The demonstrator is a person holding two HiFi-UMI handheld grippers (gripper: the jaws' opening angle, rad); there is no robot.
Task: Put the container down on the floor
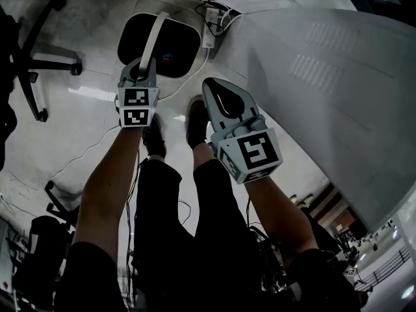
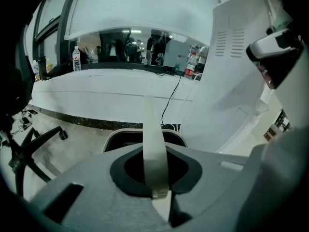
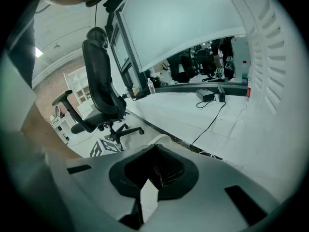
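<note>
The container [image 1: 170,47] is a dark bin with a white rim and a white strap handle [image 1: 153,39], seen from above over the pale floor. My left gripper [image 1: 143,67] is shut on that handle. In the left gripper view the handle [image 2: 153,144] runs up out of the closed jaws and the container's rim [image 2: 116,136] shows just beyond. Whether its bottom touches the floor I cannot tell. My right gripper [image 1: 209,86] hangs beside it to the right, shut with nothing in it. The right gripper [image 3: 147,187] shows shut jaws in its own view too.
An office chair [image 1: 31,56] stands on the floor at the left. A power strip with cables [image 1: 209,19] lies just past the container. A big white panel [image 1: 325,77] fills the right side. The person's shoes [image 1: 195,119] are below the grippers.
</note>
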